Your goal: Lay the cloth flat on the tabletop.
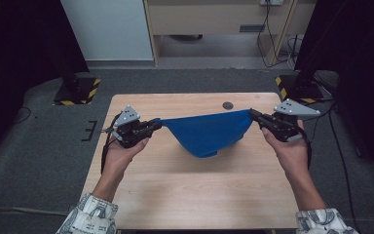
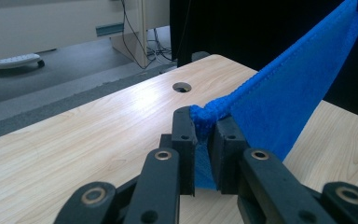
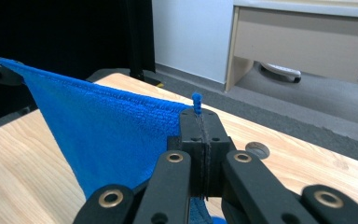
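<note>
Left claw (image 2: 205,140) clamping blue cloth (image 1: 207,131), right claw (image 3: 200,140) likewise, hands spread apart

Blue cloth (image 1: 207,132) hangs stretched above the table — its middle sagging.

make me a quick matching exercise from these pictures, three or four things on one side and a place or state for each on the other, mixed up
Things:
1. blue cloth
2. left gripper
3. right gripper
4. round hole in the table

Places or states:
A. shut on the cloth's left corner
B. beyond the cloth, near the table's far edge
C. stretched between both grippers, sagging in the middle
D. shut on the cloth's right corner

Pairs: 1-C, 2-A, 3-D, 4-B
</note>
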`<state>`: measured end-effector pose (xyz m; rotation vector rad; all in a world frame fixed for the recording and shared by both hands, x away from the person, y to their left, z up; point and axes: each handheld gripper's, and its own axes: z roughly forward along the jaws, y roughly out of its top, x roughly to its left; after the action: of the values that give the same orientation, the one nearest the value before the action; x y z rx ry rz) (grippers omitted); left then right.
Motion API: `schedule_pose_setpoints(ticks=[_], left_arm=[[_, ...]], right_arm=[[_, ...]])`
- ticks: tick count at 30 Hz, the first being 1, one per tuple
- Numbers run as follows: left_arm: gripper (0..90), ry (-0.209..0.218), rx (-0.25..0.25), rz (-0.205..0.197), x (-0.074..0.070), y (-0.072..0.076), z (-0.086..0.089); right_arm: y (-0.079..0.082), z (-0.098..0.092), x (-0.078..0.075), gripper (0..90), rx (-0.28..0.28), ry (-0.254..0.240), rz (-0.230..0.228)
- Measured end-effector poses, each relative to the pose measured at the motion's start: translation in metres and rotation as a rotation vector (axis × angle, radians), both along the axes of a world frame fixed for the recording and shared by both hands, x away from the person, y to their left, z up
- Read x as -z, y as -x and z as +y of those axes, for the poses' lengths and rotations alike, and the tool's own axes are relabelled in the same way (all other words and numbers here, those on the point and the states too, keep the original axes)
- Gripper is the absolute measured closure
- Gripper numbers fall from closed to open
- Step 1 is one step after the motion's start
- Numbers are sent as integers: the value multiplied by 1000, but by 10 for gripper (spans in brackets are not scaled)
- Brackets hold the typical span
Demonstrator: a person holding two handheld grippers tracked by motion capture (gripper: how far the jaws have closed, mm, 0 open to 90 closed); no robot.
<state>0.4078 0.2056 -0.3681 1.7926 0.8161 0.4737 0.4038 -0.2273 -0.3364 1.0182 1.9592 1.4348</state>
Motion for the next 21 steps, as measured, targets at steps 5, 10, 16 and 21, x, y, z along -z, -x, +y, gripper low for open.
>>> schedule_pose_setpoints(ticks=[5, 10, 16, 21], left_arm=[[817, 4, 6, -31, -15, 13, 2], [817, 4, 14, -65, -30, 30, 4], [819, -28, 23, -100, -49, 57, 4], [820, -58, 40, -120, -65, 73, 2]], right_arm=[[10, 0, -7, 900, -14, -10, -22], [23, -1, -14, 900, -25, -23, -42], [46, -2, -25, 900, -41, -43, -64], [62, -3, -34, 900, -47, -36, -74]])
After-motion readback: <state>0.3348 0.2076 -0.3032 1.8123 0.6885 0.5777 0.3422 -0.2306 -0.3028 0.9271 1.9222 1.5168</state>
